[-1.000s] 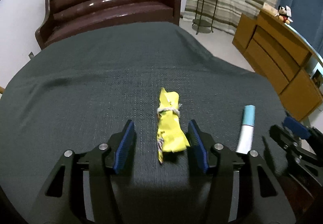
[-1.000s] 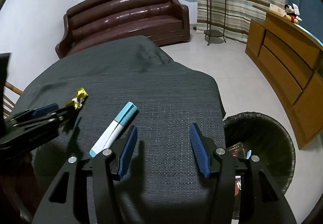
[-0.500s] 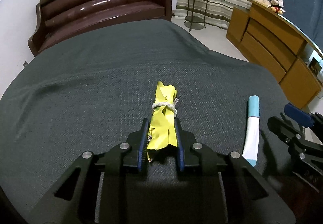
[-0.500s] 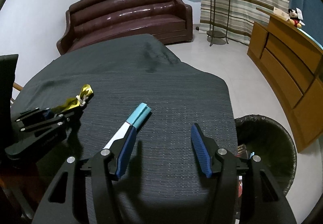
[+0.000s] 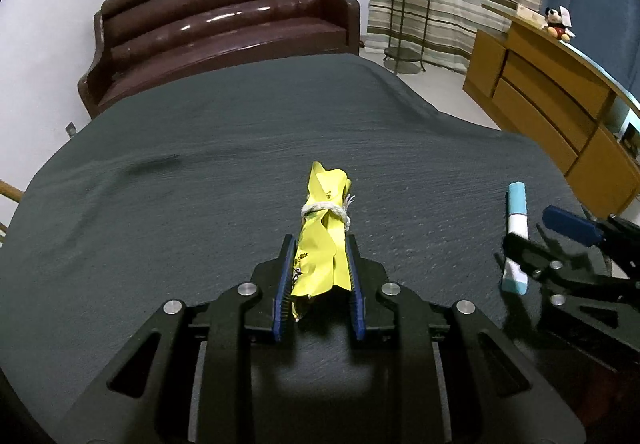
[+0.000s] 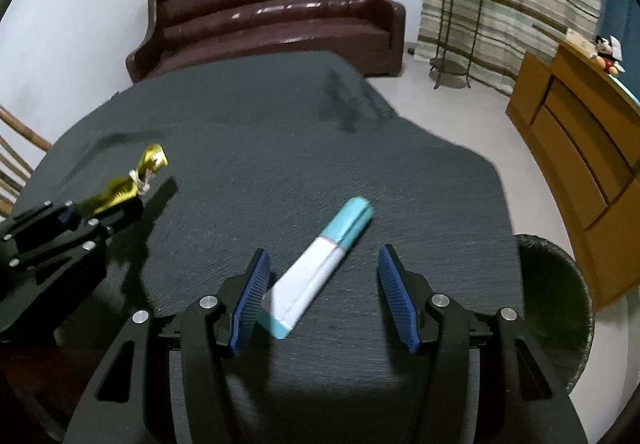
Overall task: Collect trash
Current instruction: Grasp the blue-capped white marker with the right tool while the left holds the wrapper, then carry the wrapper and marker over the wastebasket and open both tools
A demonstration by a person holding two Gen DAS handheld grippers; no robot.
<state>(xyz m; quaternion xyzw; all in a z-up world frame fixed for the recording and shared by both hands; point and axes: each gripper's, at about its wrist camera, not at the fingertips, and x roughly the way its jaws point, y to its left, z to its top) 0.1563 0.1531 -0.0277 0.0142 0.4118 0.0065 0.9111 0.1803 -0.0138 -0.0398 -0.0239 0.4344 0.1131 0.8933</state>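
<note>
Yellow wrapper point(image 5: 320, 244) pinched by down-tilted left gripper point(image 5: 319, 244) over cloth point(image 5: 200, 183).

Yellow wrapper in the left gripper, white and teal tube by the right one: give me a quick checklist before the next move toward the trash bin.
1. Left gripper shut on the yellow wrapper: ok, both pads press it.
2. Wrapper lifted off the dark tablecloth: cannot tell.
3. String around the wrapper in place: ok.
4. Right gripper open around the white and teal tube: ok, the tube's near end lies between the jaws.
5. Tube centred between the pads: not ok, it lies slanted, close to the left pad.
6. Trash bin within sight beside the table: ok, at the right edge of the right wrist view.
</note>
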